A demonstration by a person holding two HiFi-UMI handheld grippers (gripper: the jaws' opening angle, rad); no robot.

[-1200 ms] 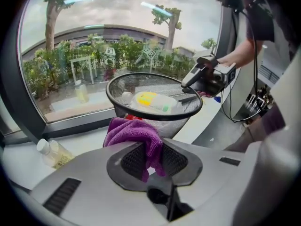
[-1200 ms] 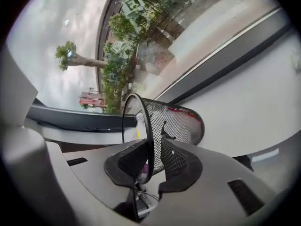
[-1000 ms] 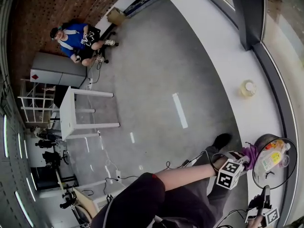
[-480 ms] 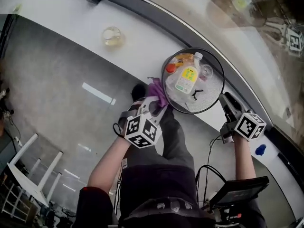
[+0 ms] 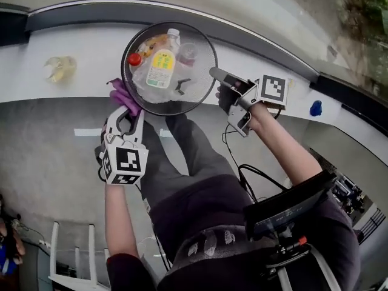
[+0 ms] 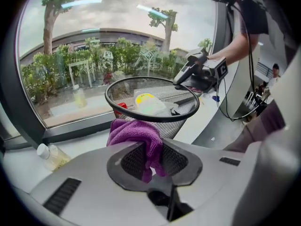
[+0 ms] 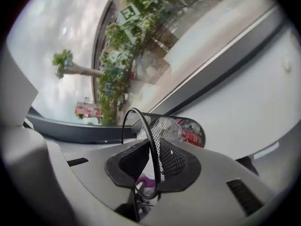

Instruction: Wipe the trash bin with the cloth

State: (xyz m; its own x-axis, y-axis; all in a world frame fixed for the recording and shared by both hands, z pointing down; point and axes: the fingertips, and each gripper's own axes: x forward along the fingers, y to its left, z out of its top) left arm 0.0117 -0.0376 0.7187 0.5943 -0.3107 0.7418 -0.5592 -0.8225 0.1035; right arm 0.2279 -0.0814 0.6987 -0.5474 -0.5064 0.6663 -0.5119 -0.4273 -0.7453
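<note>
On the white window ledge [image 5: 73, 44] stands the wire-mesh trash bin [image 5: 213, 52], part-filled with a yellow-labelled bottle [image 5: 161, 69] and other litter, as I line up the wipe. The purple cloth [image 5: 123, 95] sits bunched at the bin's outer wall just under the rim, on my left. I cannot tell whether it touches the mesh. My left gripper [image 5: 127, 115] is clamped narrow on the cloth, with a wad standing proud of the jaws so that fabric, not plastic, meets the wire. Across the bin, my right gripper [image 5: 216, 73] has the rim between its jaws. They are closing, pads all but on the wire, which I judge is to brace the light bin against the rubbing. A clear bottle [image 5: 59, 68] lies on the ledge, well apart.
</note>
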